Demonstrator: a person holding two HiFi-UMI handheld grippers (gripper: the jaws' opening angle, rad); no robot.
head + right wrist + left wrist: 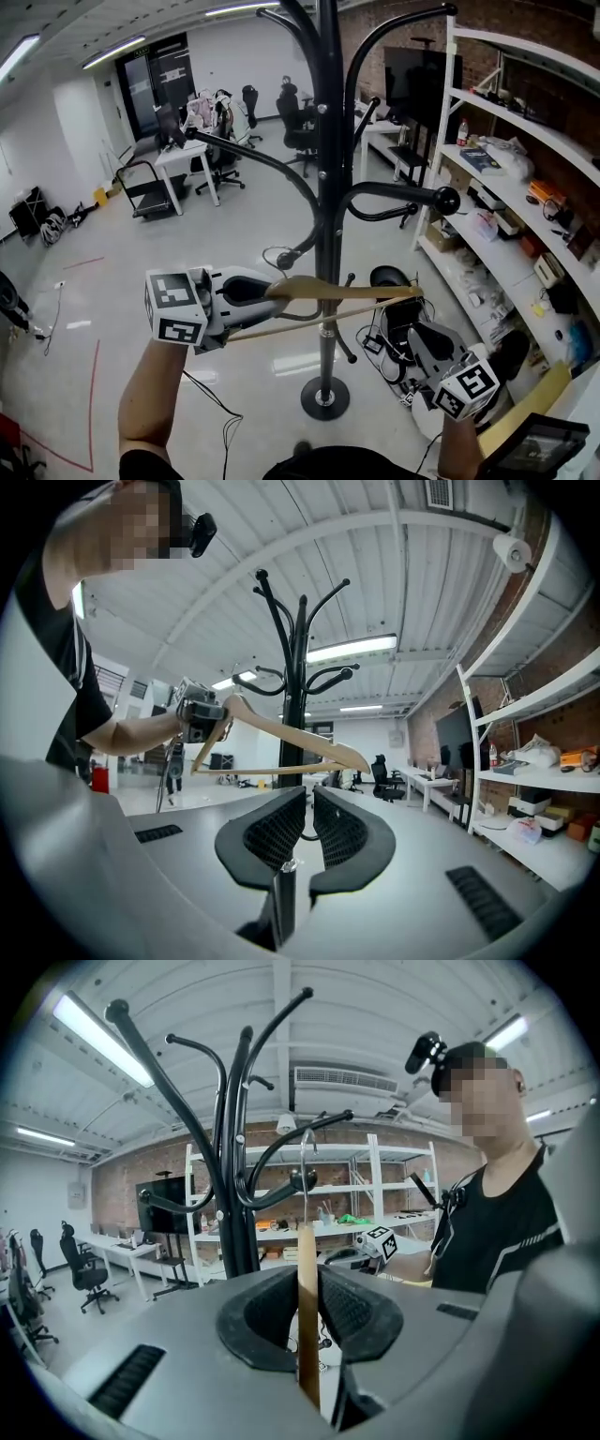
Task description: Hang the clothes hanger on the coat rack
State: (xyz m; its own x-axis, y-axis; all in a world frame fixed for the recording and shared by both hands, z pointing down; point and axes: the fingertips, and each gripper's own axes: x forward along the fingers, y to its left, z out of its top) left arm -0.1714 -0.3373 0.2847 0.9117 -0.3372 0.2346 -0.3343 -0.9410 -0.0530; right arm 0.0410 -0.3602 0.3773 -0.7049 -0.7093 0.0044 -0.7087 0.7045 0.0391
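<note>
The black coat rack (pixel 326 187) stands in front of me with curved arms branching off its pole. My left gripper (pixel 272 292) is shut on one end of a wooden clothes hanger (pixel 347 292), which lies level across the pole at mid height. In the left gripper view the hanger (pixel 307 1269) stands edge-on between the pads, and its metal hook (pixel 305 1162) rises close to a ball-tipped rack arm (pixel 300 1181); I cannot tell whether they touch. My right gripper (pixel 412 330) hovers lower right of the pole, shut and holding nothing (pixel 307 803).
White shelving (pixel 506 187) full of boxes lines the right wall. The rack's round base (pixel 324 397) sits on the floor among cables (pixel 384 347). Desks, office chairs (pixel 298 122) and a cart (pixel 145 192) stand far back.
</note>
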